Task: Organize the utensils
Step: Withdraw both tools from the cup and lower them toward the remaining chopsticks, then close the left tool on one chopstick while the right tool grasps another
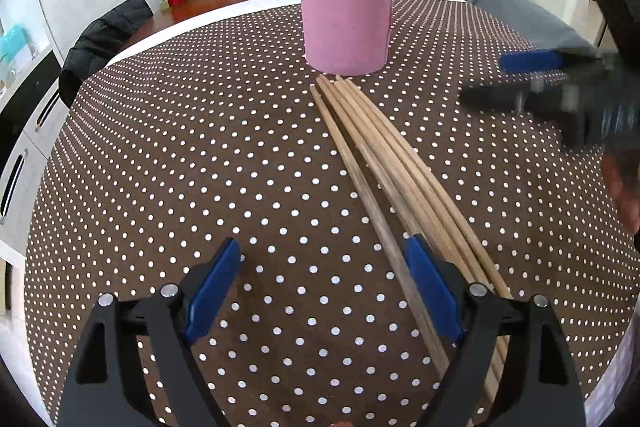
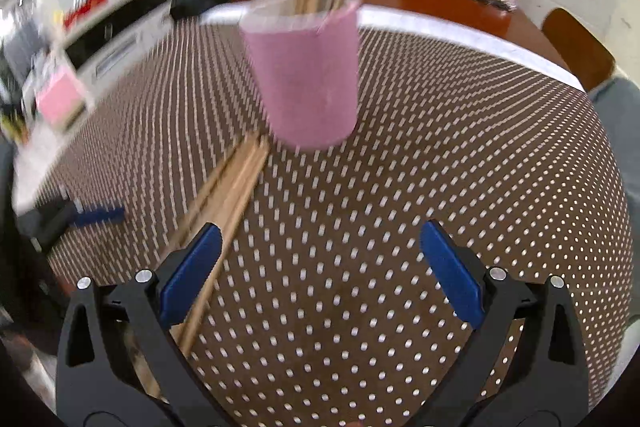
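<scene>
Both hand-held grippers spread, empty; only left cam shows chopsticks (image 1: pixel 384 163) sharp.

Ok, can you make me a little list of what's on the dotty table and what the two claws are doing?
table cover: brown cloth with white dots
cup: pink cup, upright, some chopsticks inside
loose sticks: bundle of wooden chopsticks lying flat, tips near the cup
left claw: open, holding nothing, beside the bundle
right claw: open, holding nothing
left to do: loose sticks not in cup yet

Left gripper (image 1: pixel 322 283) and right gripper (image 2: pixel 320 267) gape, angled downward.
</scene>
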